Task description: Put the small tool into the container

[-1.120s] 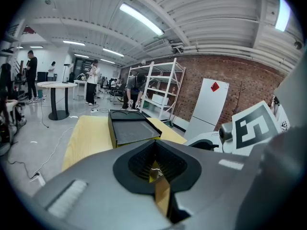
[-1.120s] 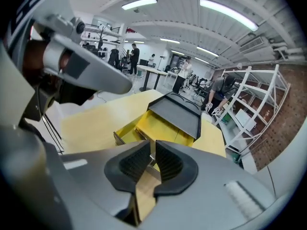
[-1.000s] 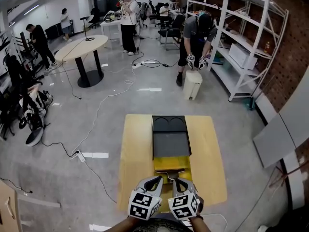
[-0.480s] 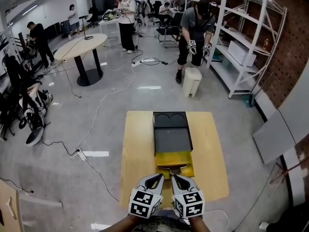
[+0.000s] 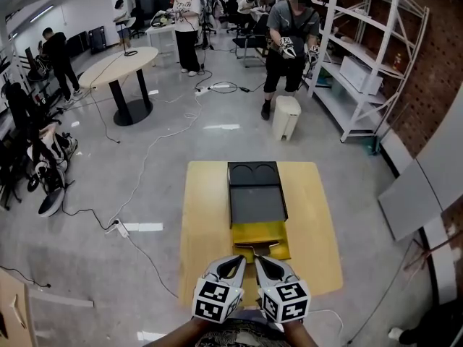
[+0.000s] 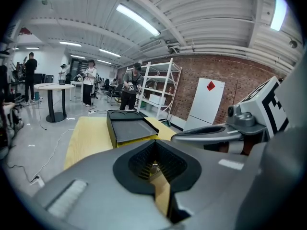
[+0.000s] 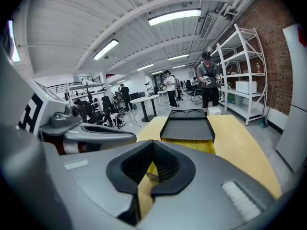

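Note:
A black tray-like container lies on the yellow table, with an open yellow compartment at its near end. A small metal T-shaped tool rests at that compartment's near rim. My left gripper and right gripper sit side by side just short of the tool, tips pointing at it. Both are shut with nothing between the pads. In the left gripper view the closed jaws aim at the container. In the right gripper view the closed jaws aim at the container.
A white bin stands on the floor beyond the table, with a person behind it. White shelving runs along the brick wall on the right. A round table and cables are at the left.
Both grippers stay shut near the table's front edge, a little farther back from the tool. The right one has rolled more upright. The person by the white bin has straightened up.

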`<state>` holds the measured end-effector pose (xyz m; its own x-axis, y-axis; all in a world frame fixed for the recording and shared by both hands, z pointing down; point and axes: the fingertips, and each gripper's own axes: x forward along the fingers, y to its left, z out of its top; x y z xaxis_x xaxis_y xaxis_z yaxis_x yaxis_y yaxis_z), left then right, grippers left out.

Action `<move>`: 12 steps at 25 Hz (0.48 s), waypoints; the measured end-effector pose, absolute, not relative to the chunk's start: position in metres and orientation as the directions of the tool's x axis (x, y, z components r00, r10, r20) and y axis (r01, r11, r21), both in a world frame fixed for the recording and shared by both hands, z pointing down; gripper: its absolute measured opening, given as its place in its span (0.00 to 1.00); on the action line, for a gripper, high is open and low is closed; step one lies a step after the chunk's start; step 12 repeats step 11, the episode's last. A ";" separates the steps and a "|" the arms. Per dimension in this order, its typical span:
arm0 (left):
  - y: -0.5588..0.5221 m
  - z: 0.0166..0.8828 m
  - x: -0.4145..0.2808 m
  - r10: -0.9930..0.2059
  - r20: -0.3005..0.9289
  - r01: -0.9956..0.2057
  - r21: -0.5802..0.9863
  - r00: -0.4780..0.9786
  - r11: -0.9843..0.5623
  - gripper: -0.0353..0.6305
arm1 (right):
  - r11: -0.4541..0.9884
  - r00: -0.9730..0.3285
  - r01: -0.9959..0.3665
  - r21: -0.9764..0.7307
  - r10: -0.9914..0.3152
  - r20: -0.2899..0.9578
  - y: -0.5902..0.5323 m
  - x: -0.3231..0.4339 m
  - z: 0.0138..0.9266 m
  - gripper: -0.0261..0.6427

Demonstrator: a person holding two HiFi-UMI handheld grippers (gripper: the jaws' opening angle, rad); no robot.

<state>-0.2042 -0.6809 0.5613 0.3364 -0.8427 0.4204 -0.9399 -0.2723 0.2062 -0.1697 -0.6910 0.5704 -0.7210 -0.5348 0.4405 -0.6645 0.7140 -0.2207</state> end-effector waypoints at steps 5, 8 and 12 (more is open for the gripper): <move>-0.696 0.562 -0.191 -0.843 0.421 -0.940 0.203 0.335 -0.272 0.07 | 0.715 -0.730 -0.659 -0.233 -0.533 0.428 -0.704 -0.157 0.568 0.05; -0.699 0.568 -0.185 -0.841 0.422 -0.939 0.205 0.339 -0.275 0.07 | 0.717 -0.731 -0.658 -0.231 -0.532 0.428 -0.708 -0.152 0.574 0.05; -0.707 0.567 -0.176 -0.837 0.425 -0.938 0.208 0.343 -0.279 0.07 | 0.719 -0.731 -0.656 -0.229 -0.529 0.430 -0.716 -0.145 0.574 0.05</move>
